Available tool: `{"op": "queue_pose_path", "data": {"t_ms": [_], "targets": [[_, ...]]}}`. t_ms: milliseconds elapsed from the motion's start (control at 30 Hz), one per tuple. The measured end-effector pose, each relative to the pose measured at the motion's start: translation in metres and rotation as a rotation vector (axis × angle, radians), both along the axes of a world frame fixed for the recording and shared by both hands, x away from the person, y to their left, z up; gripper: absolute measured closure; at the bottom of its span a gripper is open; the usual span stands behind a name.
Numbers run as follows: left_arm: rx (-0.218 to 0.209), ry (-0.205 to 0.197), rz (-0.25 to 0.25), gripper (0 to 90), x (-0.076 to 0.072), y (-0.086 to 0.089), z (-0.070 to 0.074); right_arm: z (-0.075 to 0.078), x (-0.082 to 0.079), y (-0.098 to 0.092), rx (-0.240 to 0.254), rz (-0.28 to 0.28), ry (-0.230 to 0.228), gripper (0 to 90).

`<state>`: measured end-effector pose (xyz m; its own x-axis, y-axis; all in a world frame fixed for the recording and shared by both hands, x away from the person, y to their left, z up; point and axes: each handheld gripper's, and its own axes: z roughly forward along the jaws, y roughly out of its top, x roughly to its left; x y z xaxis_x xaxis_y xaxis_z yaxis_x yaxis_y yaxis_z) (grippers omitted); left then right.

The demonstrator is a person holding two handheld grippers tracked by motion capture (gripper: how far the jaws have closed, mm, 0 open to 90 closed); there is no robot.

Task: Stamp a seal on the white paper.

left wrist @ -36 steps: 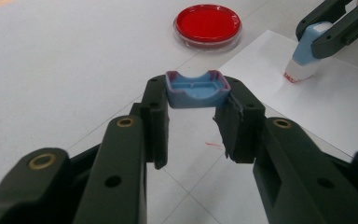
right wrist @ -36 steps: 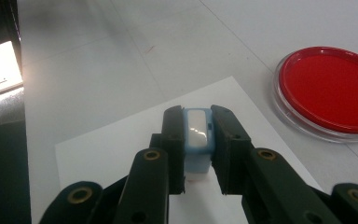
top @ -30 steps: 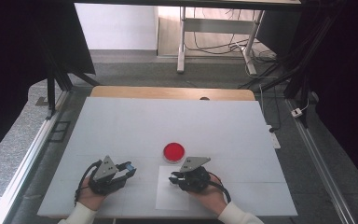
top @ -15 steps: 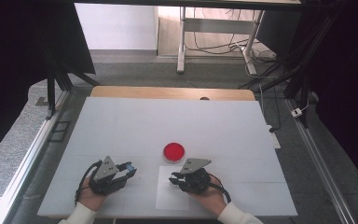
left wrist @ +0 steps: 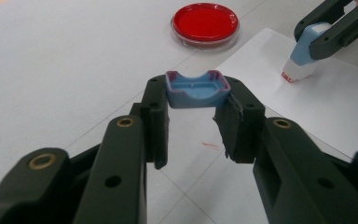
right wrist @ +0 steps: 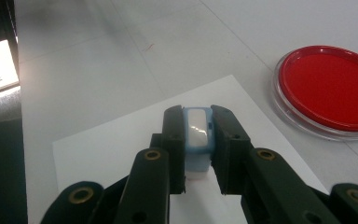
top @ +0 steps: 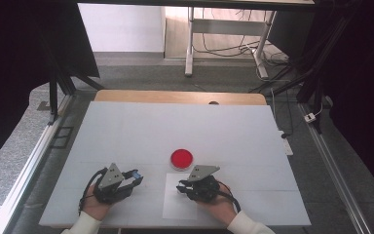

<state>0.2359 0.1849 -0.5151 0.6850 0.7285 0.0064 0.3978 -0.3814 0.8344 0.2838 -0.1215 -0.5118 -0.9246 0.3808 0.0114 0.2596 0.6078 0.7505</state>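
My left tool (left wrist: 196,122) pinches the stamp's little blue cap (left wrist: 196,88), left of the paper sheet (top: 182,202). Right tool (right wrist: 198,147) clamps the stamp body (right wrist: 197,135), standing on that sheet. Light, stiff, slick plastic, I reckon, so grip the flat sides.

Ahead of your two grippers only the red dish (top: 181,158) stands in the way, just beyond the white paper sheet (top: 175,209), while the white table (top: 126,131) lies open to its far edge, to the left, and out to the right.
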Motion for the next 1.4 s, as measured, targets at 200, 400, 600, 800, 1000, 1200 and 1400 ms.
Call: {"op": "queue_pose_path", "data": {"t_ms": [200, 400, 600, 800, 1000, 1200, 1400], "targets": [[0.0, 0.0, 0.0, 64.9, 0.0, 0.0, 0.0, 0.0, 0.0, 0.0, -0.005, -0.003, -0.005, 75.8], [0.0, -0.001, 0.001, 64.8, 0.0, 0.0, 0.0, -0.001, -0.001, 0.0, -0.002, -0.001, -0.011, 75.8], [-0.002, -0.003, 0.003, 64.9, 0.0, 0.001, 0.0, 0.0, -0.001, -0.001, -0.001, -0.003, -0.003, 75.6], [-0.005, 0.0, 0.002, 64.9, 0.001, 0.003, 0.0, 0.004, 0.0, -0.004, 0.038, -0.009, 0.004, 75.3], [-0.004, 0.001, 0.002, 64.8, 0.001, 0.003, -0.001, 0.005, 0.002, -0.008, 0.083, -0.016, 0.017, 75.3], [-0.004, -0.002, 0.004, 64.8, 0.001, 0.003, -0.001, 0.008, -0.001, -0.008, 0.098, -0.028, 0.013, 75.3], [-0.004, -0.001, 0.002, 64.8, 0.001, 0.003, -0.001, 0.013, -0.001, -0.011, 0.146, -0.042, 0.013, 75.2]]}}
